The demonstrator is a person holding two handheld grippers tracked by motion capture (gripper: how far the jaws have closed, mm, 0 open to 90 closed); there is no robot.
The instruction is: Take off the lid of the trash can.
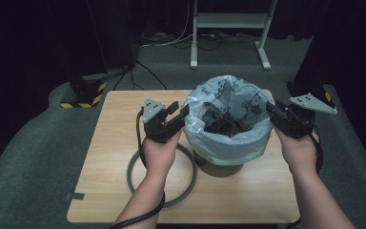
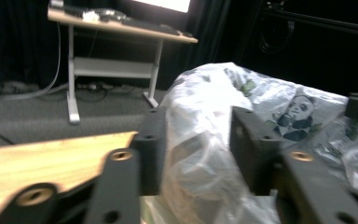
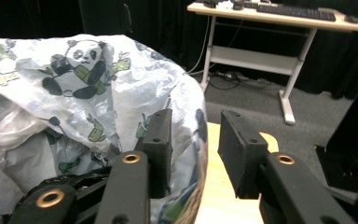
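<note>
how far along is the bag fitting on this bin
Done: the panda-print bag is in the bin, its edge folded out over the rim. In hand: the left gripper and right gripper sit at opposite sides of the rim, each with bag plastic between parted jaws, not clamped. Left: by the look of it, the grey ring on the table may need fitting over the bag.

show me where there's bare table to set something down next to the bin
The widest free wood is the far left corner of the table, behind the left gripper. The near right corner, between the right forearm and the bin, is also bare. The near left is crowded: the grey ring lies there under the left forearm. The right gripper crowds the bin's right edge.
</note>
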